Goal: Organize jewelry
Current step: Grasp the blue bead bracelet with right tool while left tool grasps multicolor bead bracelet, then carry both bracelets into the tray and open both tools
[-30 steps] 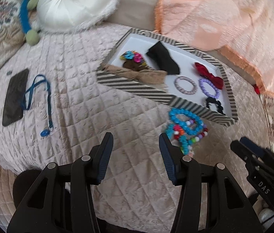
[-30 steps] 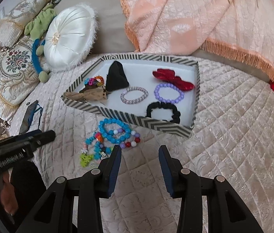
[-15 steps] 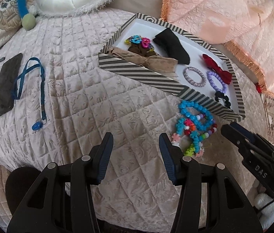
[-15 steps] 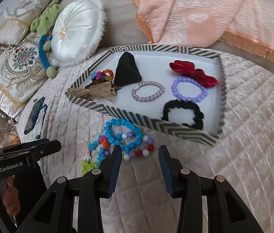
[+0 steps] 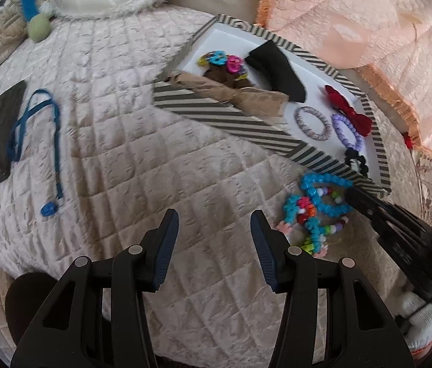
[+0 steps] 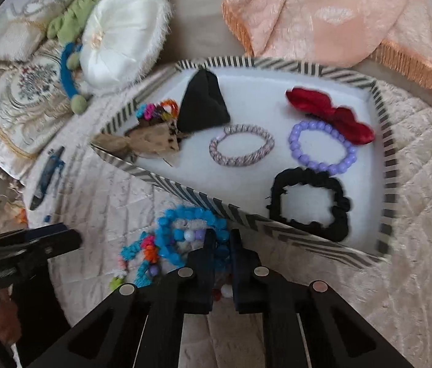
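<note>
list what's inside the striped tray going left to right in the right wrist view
tan bow → black pouch → woven bracelet → purple bead bracelet. The colourful clips, red bow and black scrunchie overlap these in the order, so they are left out.

We see a quilted, faintly shiny fabric bedspread [image 5: 118,141], glossy plastic blue beads [image 6: 185,224], a satiny cushion [image 6: 121,46] and a matt black scrunchie [image 6: 308,202].
</note>
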`<state>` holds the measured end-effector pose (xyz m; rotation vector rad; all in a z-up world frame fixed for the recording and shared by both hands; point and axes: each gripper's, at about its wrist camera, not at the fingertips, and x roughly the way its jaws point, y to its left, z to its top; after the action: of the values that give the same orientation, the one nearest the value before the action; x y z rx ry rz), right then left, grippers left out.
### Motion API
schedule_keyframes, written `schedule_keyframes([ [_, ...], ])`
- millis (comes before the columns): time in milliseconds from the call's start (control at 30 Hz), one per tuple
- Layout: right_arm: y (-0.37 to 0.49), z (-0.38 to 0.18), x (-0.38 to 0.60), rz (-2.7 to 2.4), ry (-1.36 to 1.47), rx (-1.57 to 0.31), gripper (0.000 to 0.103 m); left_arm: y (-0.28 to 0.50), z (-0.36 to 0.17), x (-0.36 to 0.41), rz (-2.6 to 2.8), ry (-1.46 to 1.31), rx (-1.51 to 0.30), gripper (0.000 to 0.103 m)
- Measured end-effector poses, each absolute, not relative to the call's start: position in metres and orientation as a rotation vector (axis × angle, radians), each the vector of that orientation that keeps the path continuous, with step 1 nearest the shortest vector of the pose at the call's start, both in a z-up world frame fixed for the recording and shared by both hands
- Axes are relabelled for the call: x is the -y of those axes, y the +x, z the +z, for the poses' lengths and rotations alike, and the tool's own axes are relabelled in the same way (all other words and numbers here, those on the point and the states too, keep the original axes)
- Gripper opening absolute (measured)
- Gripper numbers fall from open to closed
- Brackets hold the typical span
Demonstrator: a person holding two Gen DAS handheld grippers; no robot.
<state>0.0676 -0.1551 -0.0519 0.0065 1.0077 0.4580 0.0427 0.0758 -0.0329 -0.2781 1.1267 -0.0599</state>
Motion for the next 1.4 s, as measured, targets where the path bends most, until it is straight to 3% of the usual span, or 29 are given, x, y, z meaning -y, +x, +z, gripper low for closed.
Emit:
schedule_keyframes([
  [100, 0.055, -0.037, 0.173, 0.447, -0.001, -0.981, 0.008, 0.048, -0.029, -0.062, -0.101, -0.251, -1.121, 0.049],
  [200, 0.047, -0.031, 0.194, 0.418, -0.008, -0.991, 0.008, 0.056, -0.026, -0.043, -0.166, -0.217, -1.121, 0.059],
  [700, 0.037, -0.045, 0.247, 0.348, 0.008, -1.064, 0.008, 0.093, -0.050, 0.049, -0.327, 0.173, -1.180, 0.059],
  [733, 0.037, -0.045, 0.247, 0.350, 0.011, -1.062, 0.008, 0.094, -0.052, 0.050, -0.329, 0.184, -1.187, 0.058],
  [833, 0.037, -0.046, 0.246, 0.357, 0.020, -1.059, 0.008, 0.097, -0.056, 0.055, -0.339, 0.207, -1.182, 0.036],
  [900, 0.035, -0.044, 0.246, 0.357, 0.030, -1.042, 0.008, 0.098, -0.055, 0.055, -0.360, 0.187, -1.185, 0.014],
  [933, 0.034, -0.042, 0.245, 0.363, 0.037, -1.034, 0.008, 0.098, -0.054, 0.054, -0.361, 0.180, -1.187, 0.009],
  [1400, 0.022, 0.001, 0.232, 0.398, 0.015, -0.927, 0.008, 0.083, -0.010, 0.038, -0.356, 0.047, -1.104, 0.008],
])
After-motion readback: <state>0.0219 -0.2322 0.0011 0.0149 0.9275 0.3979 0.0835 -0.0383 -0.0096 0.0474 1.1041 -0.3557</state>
